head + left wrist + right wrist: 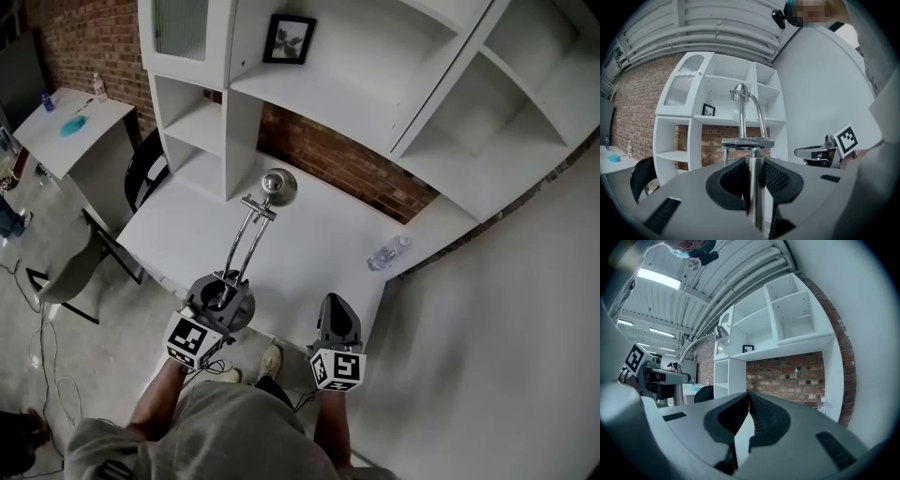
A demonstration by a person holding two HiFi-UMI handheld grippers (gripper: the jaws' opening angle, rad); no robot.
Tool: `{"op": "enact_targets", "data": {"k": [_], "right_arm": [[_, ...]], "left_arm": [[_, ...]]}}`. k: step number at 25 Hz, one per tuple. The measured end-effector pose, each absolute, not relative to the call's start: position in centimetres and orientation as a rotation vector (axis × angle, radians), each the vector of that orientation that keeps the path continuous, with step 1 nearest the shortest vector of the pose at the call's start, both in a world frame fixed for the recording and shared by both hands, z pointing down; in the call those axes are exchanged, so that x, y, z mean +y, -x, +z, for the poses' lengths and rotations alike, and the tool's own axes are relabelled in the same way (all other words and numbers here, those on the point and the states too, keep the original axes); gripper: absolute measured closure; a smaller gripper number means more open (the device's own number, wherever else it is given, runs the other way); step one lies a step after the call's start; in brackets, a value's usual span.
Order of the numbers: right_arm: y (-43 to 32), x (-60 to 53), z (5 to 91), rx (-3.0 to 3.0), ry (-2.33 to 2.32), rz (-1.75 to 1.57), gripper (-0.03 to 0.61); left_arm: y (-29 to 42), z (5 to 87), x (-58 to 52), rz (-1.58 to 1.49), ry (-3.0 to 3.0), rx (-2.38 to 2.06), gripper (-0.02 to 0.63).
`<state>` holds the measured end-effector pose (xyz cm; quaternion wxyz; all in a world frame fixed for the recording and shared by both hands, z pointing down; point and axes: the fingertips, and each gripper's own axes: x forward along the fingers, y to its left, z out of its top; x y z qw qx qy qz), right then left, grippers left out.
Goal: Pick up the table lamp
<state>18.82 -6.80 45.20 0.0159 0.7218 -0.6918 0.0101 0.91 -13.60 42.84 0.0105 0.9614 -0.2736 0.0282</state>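
The table lamp is chrome, with a twin-rod arm (pixel 246 239) and a round head (pixel 277 186) that hangs over the white desk (pixel 314 248). My left gripper (pixel 225 287) sits at the desk's front edge, shut on the lamp's upright stem (pixel 754 197). In the left gripper view the stem runs up between the pads to a crossbar (pixel 747 143) and the head (pixel 739 92). The lamp's base is hidden. My right gripper (pixel 336 305) is beside it to the right, shut (pixel 749 401) with nothing in it. The lamp head (pixel 723 333) shows at the right gripper view's upper left.
A white shelving unit (pixel 375 84) with a framed picture (pixel 289 39) backs the desk against a brick wall. A water bottle (pixel 387 253) lies at the desk's right end. A black chair (pixel 145 169) and a second white table (pixel 70 131) stand at the left.
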Motion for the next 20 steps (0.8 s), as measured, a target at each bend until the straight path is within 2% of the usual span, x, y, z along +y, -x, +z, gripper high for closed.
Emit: {"op": "enact_targets", "data": {"k": [20], "right_arm": [[-15.2,-3.3,45.5,-2.056,-2.326,0.041,0.555]], "left_arm": [[1.8,43.0,-11.8,0.106,-3.041,-0.74,0.526]]}}
